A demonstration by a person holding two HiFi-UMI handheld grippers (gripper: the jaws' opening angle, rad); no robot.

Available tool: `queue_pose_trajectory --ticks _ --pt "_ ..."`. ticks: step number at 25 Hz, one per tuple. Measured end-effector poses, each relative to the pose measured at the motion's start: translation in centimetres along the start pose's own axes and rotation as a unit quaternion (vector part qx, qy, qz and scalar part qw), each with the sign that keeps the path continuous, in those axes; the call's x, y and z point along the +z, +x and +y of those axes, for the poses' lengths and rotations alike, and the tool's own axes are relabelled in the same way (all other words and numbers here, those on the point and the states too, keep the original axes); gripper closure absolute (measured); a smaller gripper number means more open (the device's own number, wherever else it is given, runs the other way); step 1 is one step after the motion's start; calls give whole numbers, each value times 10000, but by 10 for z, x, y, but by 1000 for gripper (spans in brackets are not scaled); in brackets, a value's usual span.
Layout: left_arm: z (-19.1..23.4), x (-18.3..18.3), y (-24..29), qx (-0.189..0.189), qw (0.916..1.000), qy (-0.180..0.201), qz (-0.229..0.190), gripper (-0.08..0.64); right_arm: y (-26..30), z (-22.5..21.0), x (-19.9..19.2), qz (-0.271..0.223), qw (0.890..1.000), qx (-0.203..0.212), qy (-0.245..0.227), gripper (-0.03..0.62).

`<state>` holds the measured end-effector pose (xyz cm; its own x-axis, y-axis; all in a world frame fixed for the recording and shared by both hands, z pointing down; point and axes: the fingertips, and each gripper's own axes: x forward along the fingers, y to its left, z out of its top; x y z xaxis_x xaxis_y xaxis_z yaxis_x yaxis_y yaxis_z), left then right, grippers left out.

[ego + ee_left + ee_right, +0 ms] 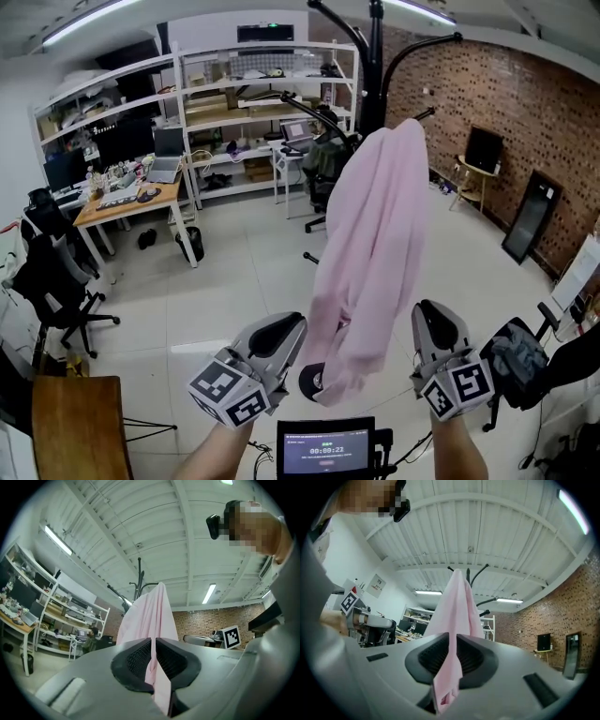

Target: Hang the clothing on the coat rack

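Pink garment [370, 253] hangs before black coat rack [375, 66]; white shelves [265, 114] behind

Small screen [325, 450], bottom edge of head view: one row of pale digits, looks like 00:00:22. The line above it is too small to read.

Left marker cube [230, 392] and right marker cube [457, 389]: black-and-white square patterns only, no letters or numbers.

Wall poster [377, 585], right gripper view: print too small to read.
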<state>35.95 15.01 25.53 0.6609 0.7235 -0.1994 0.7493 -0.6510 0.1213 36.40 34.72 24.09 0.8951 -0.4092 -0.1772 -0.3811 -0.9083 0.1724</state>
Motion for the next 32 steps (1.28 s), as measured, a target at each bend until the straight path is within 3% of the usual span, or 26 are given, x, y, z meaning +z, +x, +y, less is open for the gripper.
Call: queue_pose_trajectory --ticks 18,32 --pt "-43 -4 -61 -417 9986 -255 187 537 -58 60 15 128 9997 -130 175 552" --pt "-57 -2 -96 -511 9977 -397 182 537 -81 96 19 380 9991 -176 -69 551"
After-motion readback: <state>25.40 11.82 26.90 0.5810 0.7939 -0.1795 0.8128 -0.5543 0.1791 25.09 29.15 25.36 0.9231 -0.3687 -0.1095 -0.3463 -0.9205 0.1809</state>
